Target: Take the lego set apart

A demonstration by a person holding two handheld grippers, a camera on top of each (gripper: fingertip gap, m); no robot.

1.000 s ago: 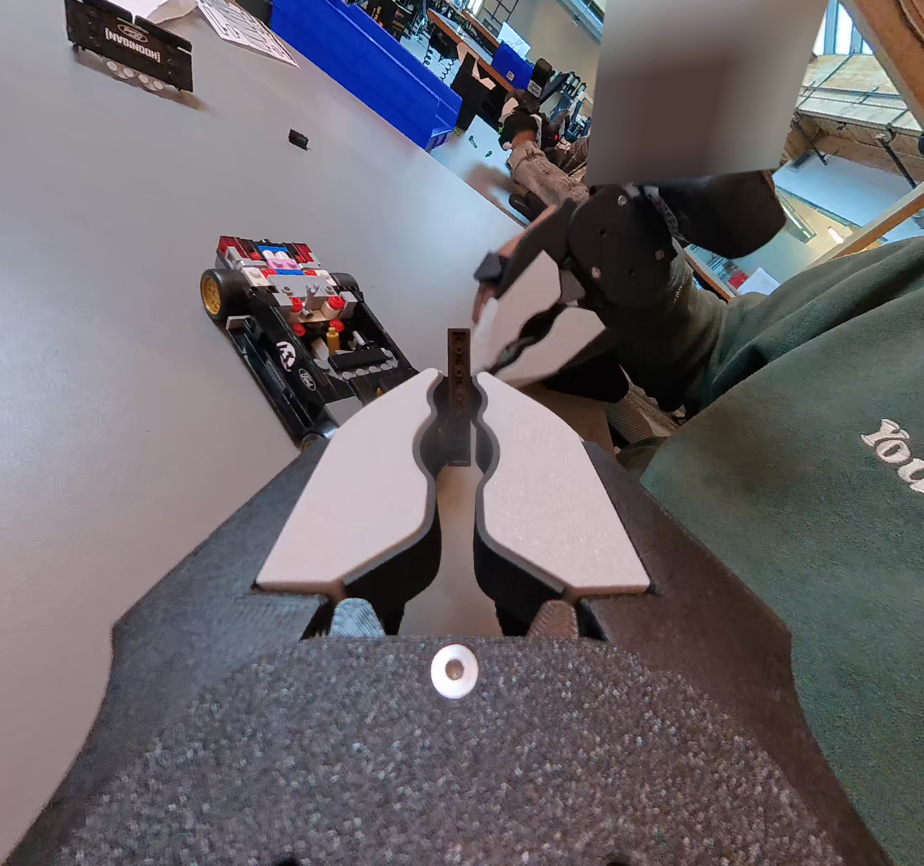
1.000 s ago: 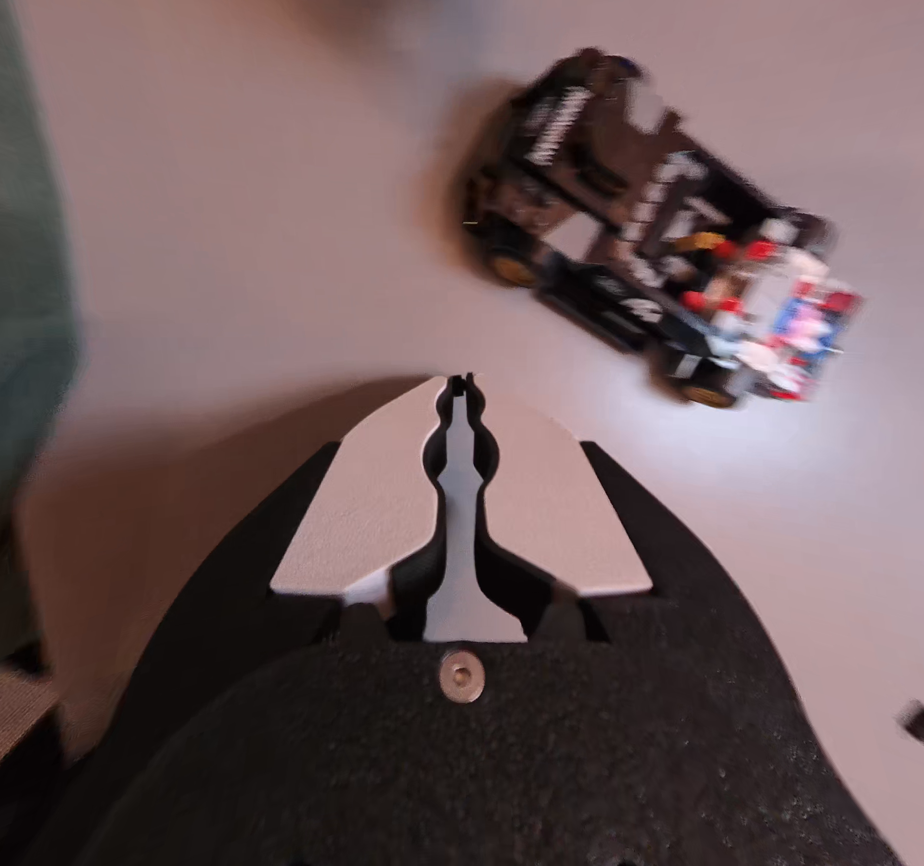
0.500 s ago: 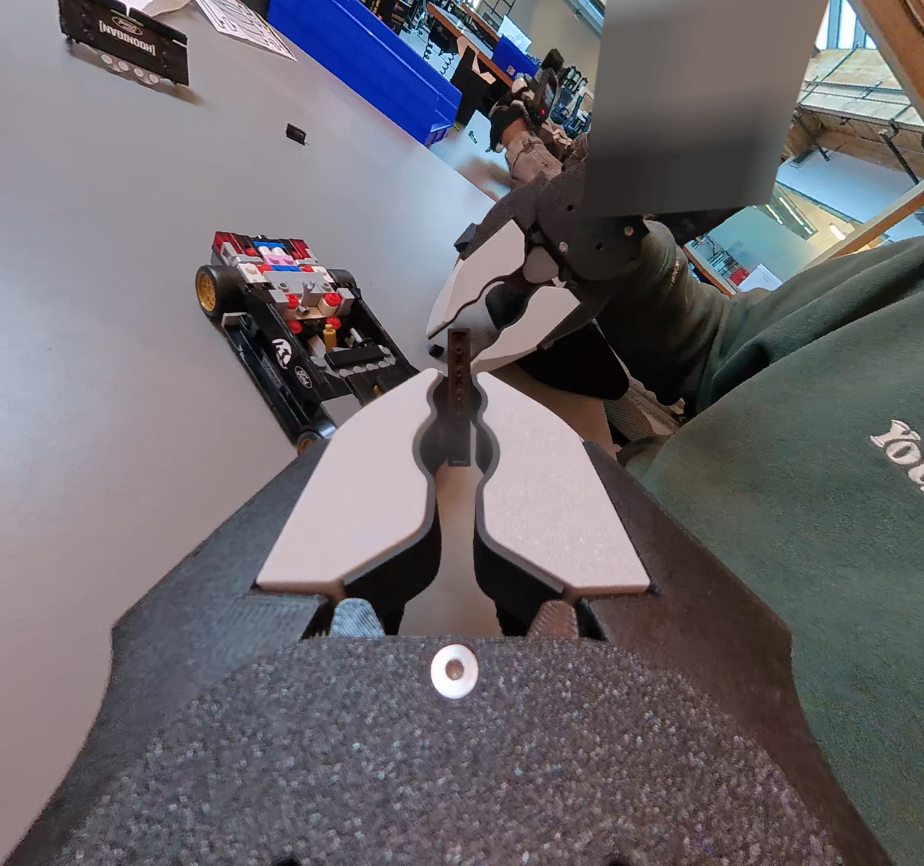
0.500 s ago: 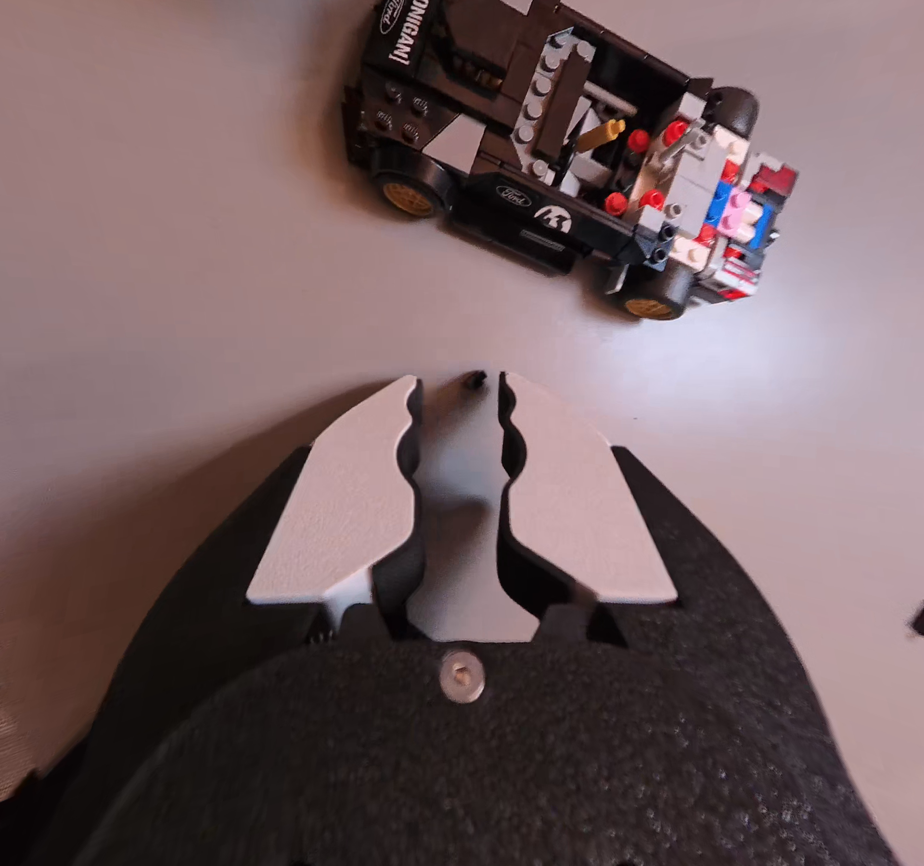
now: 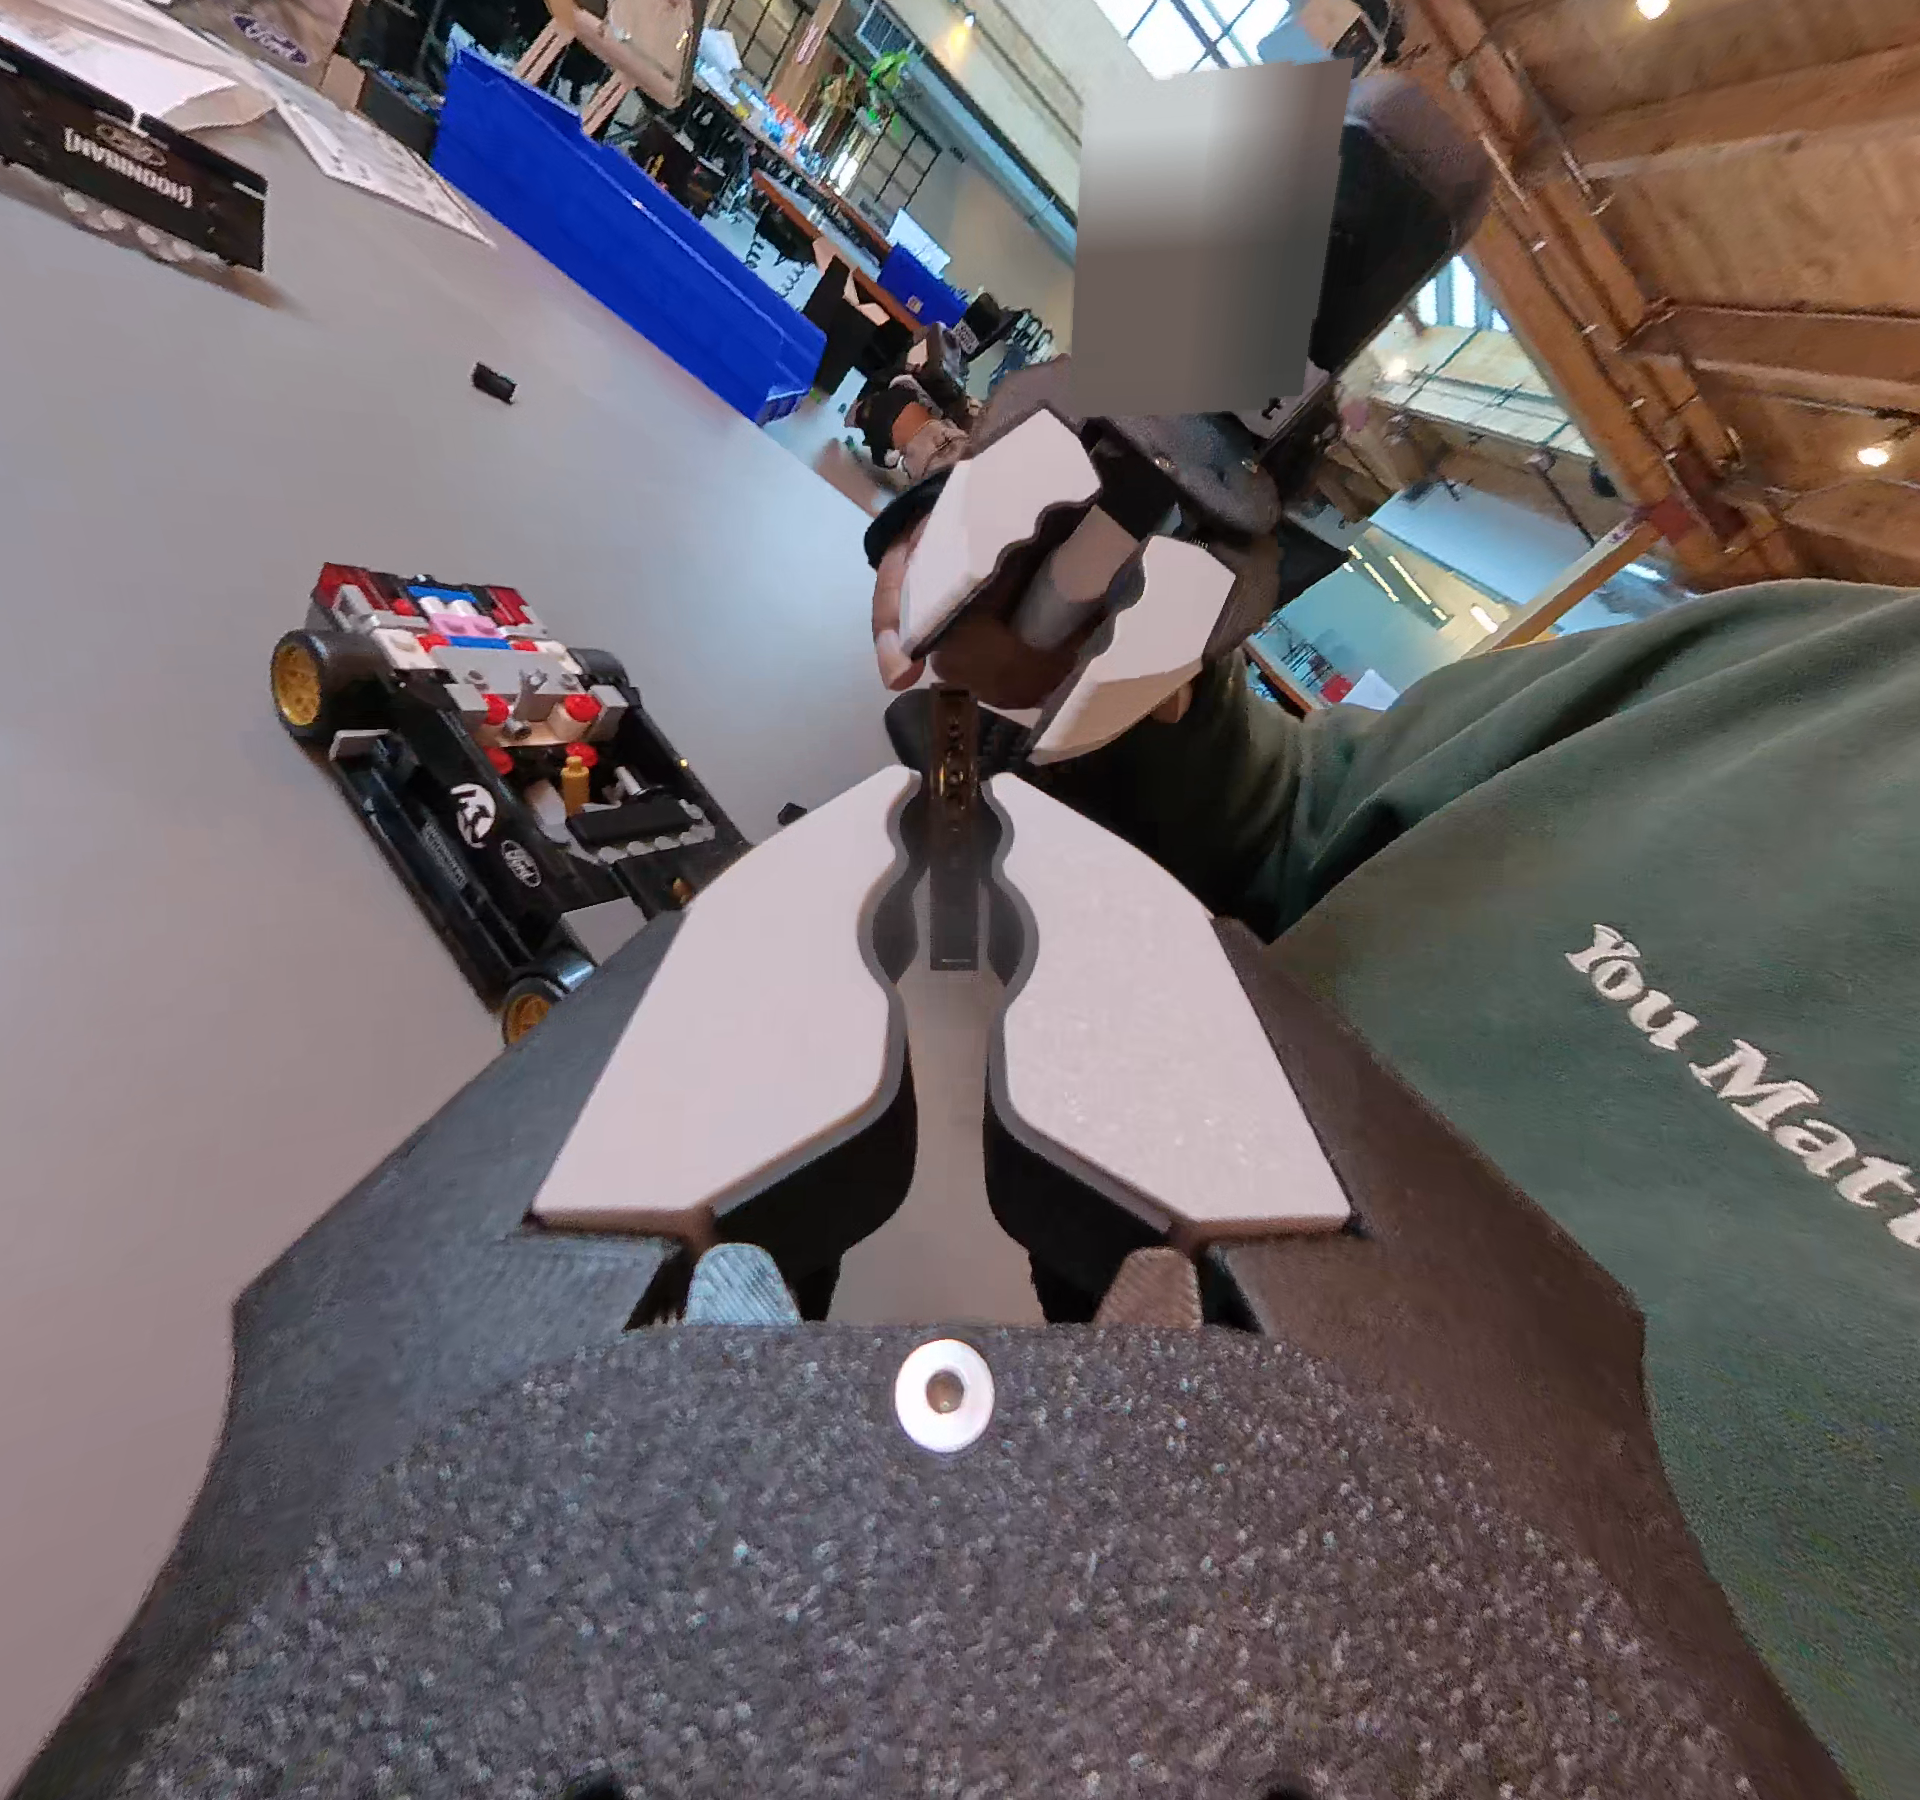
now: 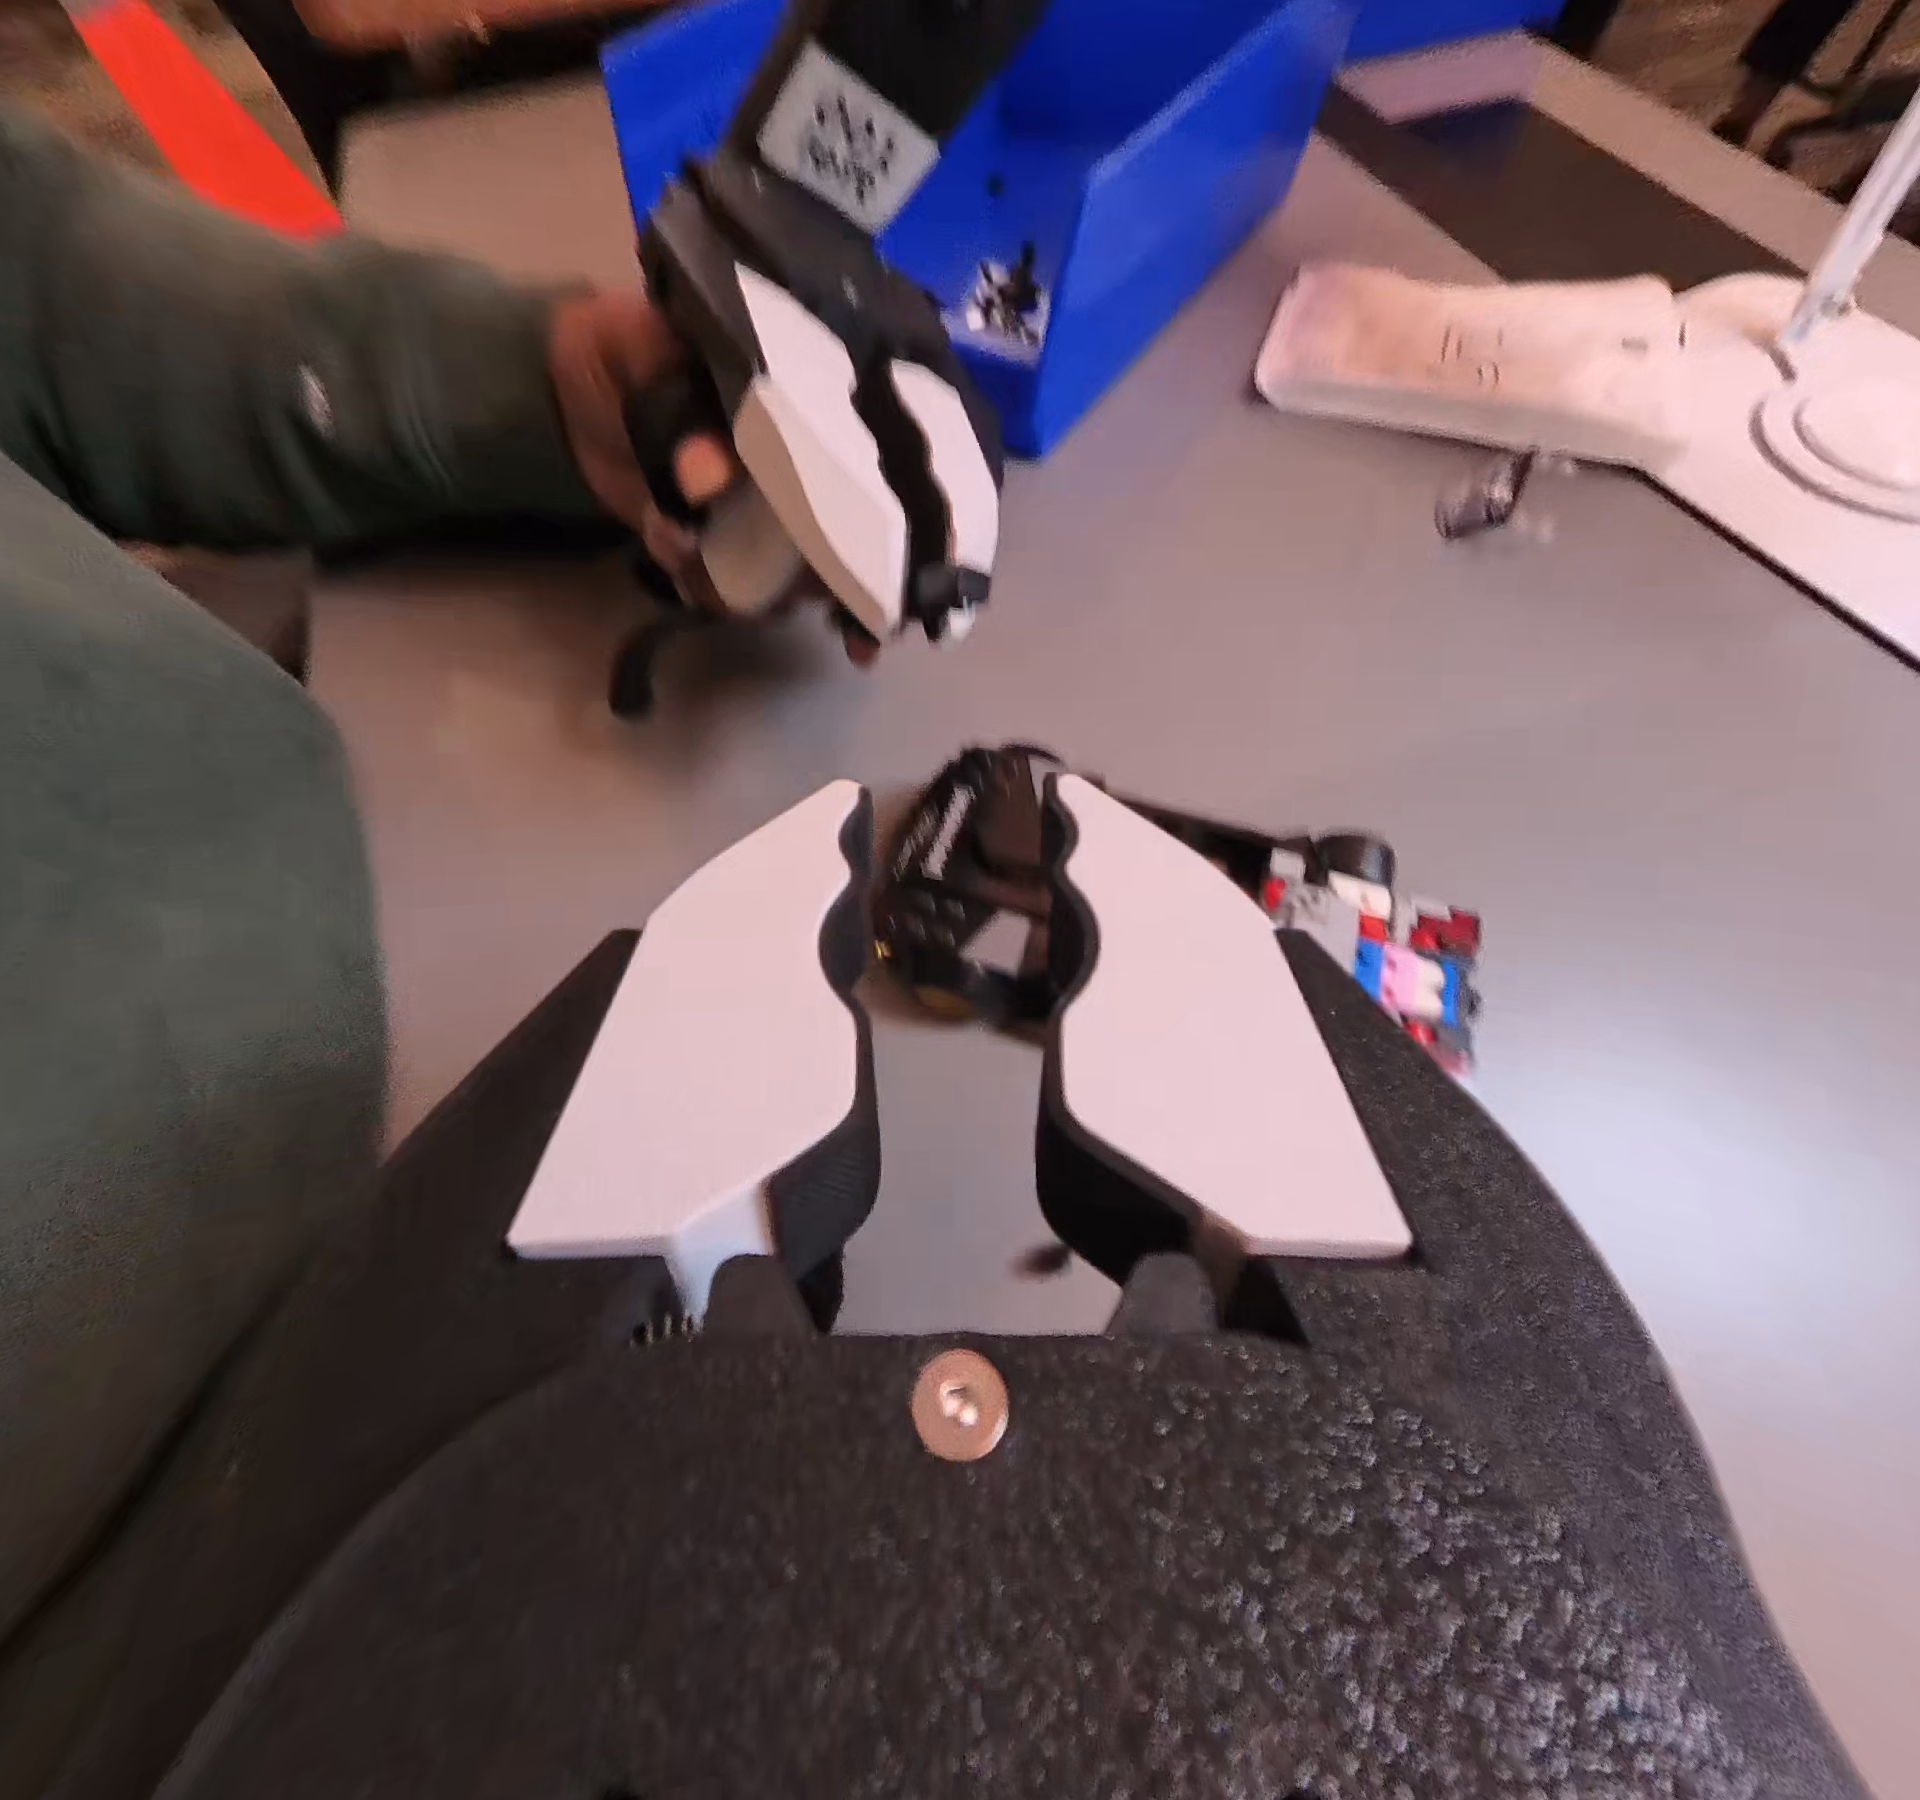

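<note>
my left gripper (image 5: pixel 954 794): closed tight on a thin black lego strip (image 5: pixel 953 836), held upright between the tips, clear of the grey table (image 5: pixel 156 971).
my right gripper (image 6: pixel 956 794): jaws parted, nothing in them; in the left view it hovers just above the strip's top end, whether touching i cannot tell.
lego car (image 5: pixel 488 774): partly stripped, black with gold wheels and red, blue, pink bricks at one end, resting on the table to the left of my left gripper.
small loose black piece (image 5: pixel 492 382): farther off on the table.
blue bin (image 5: pixel 623 233): at the table's far edge.
</note>
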